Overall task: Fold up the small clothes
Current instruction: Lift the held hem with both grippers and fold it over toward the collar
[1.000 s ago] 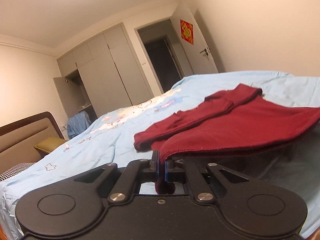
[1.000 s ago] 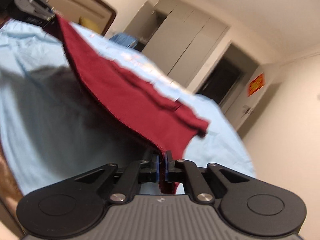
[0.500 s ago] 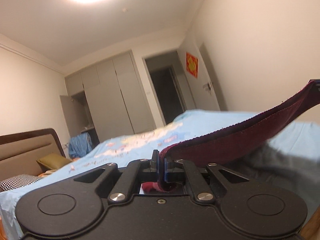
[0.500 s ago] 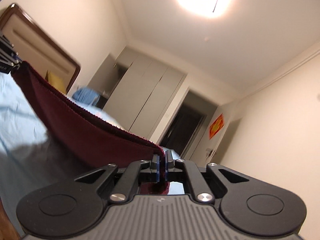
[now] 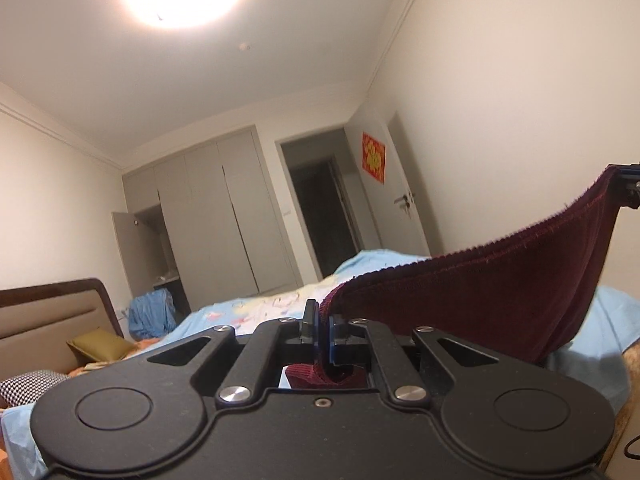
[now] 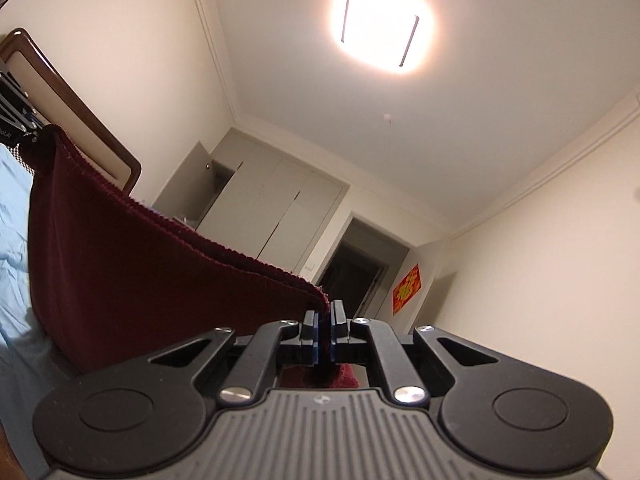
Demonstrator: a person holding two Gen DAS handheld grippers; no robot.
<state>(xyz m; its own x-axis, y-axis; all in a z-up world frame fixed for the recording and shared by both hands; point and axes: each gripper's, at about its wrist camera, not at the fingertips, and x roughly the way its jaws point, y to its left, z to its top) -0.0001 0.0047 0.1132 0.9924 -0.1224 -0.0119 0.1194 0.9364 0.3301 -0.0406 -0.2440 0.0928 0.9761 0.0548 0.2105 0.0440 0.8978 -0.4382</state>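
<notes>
A dark red knitted garment (image 5: 500, 300) hangs in the air, stretched between both grippers above the light blue bed (image 5: 592, 344). My left gripper (image 5: 322, 332) is shut on one corner of its ribbed edge. The other corner runs up to the right gripper (image 5: 628, 188) at the right border. In the right wrist view the same garment (image 6: 140, 272) sags leftward from my right gripper (image 6: 323, 332), which is shut on it, to the left gripper (image 6: 16, 120) at the far left. The garment's lower part is hidden behind the gripper bodies.
The bed sheet (image 6: 12, 208) lies below the cloth. A brown headboard (image 5: 48, 312), an olive pillow (image 5: 100, 344) and a blue heap (image 5: 152, 316) lie to the left. Grey wardrobes (image 5: 216, 220), a dark doorway (image 5: 324, 216) and a door with a red decoration (image 5: 374, 156) stand beyond.
Both grippers have lifted and tilted upward, raising the red garment off the bed. It went from lying spread out to hanging taut between them, and the ceiling fills more of both views.
</notes>
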